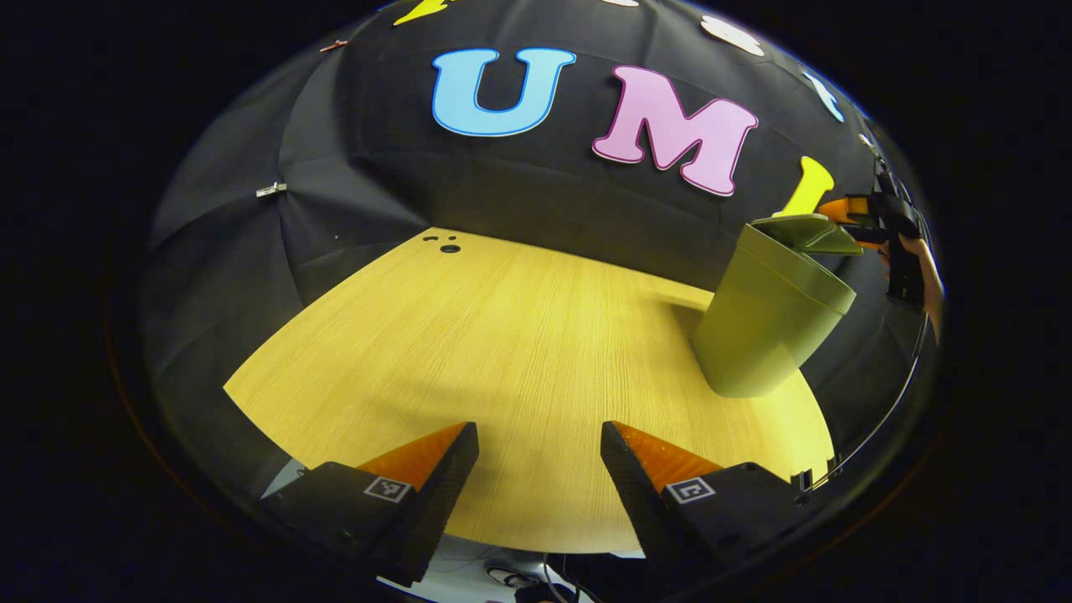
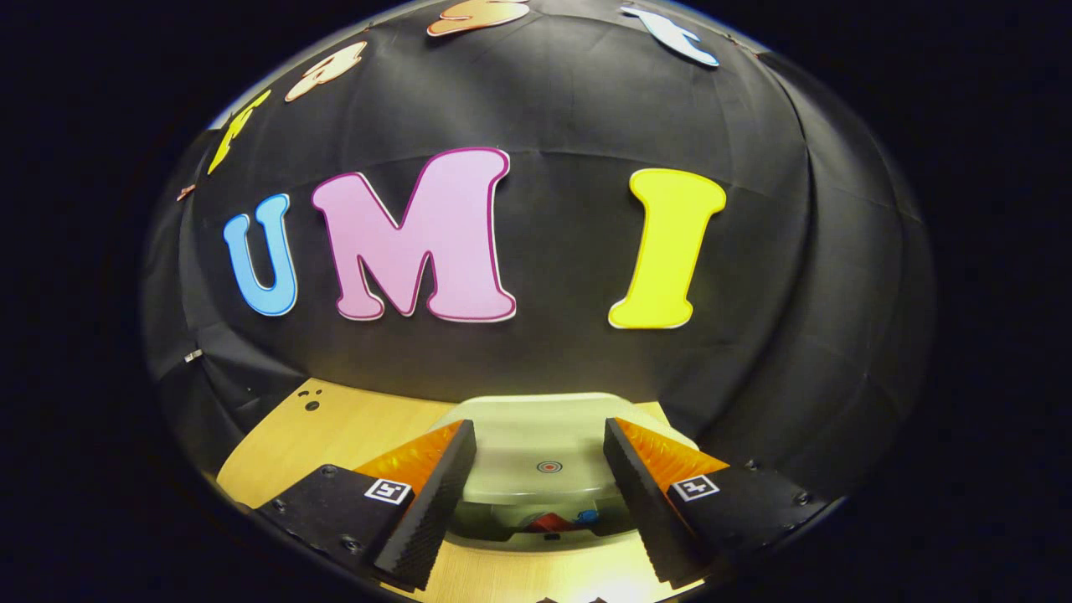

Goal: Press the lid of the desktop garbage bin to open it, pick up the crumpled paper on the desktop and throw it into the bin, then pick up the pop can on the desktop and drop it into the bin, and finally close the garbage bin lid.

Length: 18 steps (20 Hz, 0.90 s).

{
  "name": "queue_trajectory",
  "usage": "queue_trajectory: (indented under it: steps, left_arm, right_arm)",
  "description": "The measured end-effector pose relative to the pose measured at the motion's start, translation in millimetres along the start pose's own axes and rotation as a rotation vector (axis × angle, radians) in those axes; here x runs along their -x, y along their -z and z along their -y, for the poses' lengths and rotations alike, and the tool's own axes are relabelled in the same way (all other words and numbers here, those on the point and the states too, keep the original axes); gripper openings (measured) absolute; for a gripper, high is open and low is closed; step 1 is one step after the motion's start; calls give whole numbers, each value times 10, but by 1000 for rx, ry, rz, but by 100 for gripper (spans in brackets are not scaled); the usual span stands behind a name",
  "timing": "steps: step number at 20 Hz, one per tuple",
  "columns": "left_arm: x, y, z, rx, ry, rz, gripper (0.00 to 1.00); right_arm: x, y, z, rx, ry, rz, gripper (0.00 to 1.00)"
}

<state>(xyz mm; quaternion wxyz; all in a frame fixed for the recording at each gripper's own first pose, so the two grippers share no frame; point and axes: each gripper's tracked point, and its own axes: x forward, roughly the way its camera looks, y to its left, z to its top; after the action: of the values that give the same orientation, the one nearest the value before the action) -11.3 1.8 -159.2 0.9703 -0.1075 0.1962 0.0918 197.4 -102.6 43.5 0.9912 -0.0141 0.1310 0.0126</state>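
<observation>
Bin (image 1: 766,322) at right of the wooden surface (image 1: 502,352), lid (image 2: 544,444) ajar, something red inside; right gripper (image 2: 540,469) above it, fingers wide. Left gripper (image 1: 540,469) wide, empty. Closing step: press lid down

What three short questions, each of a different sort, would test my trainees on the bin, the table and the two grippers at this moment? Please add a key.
1. True or false: the lid of the green garbage bin is fully shut in the left gripper view.
2. Multiple choice: the left gripper is A) shut on a can, B) open over the bare wooden table, C) pressing the lid.
3. Fill in: in the right gripper view, the right gripper hovers open just above the bin's ____.

Key: 1 false, it is tilted partly open; 2 B; 3 lid.
</observation>
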Motion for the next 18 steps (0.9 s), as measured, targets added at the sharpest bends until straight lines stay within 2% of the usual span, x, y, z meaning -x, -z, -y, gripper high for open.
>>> queue_trajectory:
  steps: [4, 10, 13, 18]
  left_arm:
    - [80, 111, -15, -2, -4, -12, 94]
    - [166, 159, -23, -7, -18, -5, 95]
    - [176, 191, -34, 7, -22, -9, 95]
    - [145, 218, -28, 23, -25, -14, 95]
  right_arm:
    - [1, 278, 26, -6, -2, -32, 96]
    - [-9, 485, 46, -35, 9, -48, 96]
    - [7, 514, 42, 5, 7, -48, 96]
    - [11, 535, 43, -13, 4, -37, 97]
